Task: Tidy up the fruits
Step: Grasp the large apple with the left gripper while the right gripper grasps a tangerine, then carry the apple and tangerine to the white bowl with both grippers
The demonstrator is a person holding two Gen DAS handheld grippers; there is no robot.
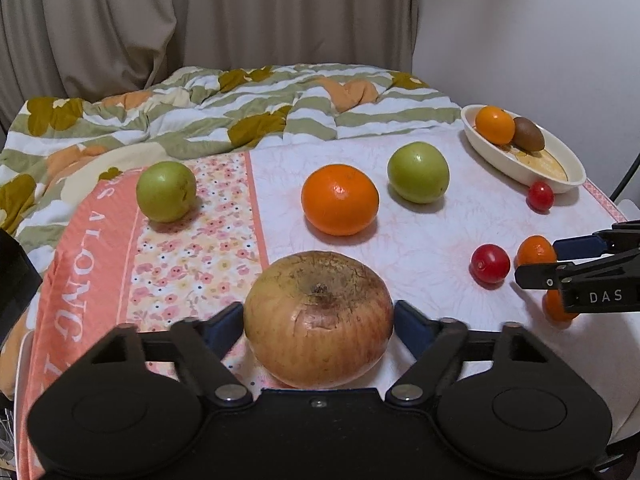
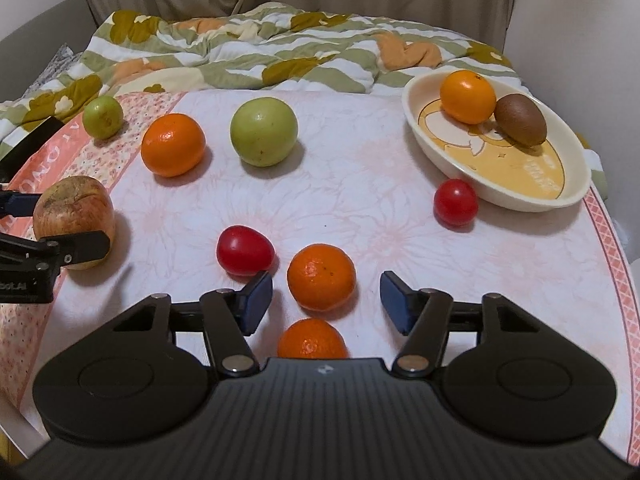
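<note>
My left gripper (image 1: 319,322) has its blue pads against both sides of a large brownish-red apple (image 1: 319,318) resting on the cloth; the apple also shows in the right wrist view (image 2: 74,216). My right gripper (image 2: 326,300) is open around a small mandarin (image 2: 321,276), pads apart from it. A second mandarin (image 2: 312,338) lies just below. The cream oval dish (image 2: 560,196) at the right holds an orange (image 2: 468,96) and a kiwi (image 2: 520,120). Loose on the cloth: two green apples (image 2: 264,131) (image 2: 103,116), an orange (image 2: 173,144), two red tomatoes (image 2: 245,250) (image 2: 456,202).
The fruit lies on a white and pink floral cloth (image 2: 360,200) over a table. A rumpled green, white and orange quilt (image 2: 260,52) lies behind it. Curtains and a wall stand at the back. The table edge runs along the right (image 2: 612,240).
</note>
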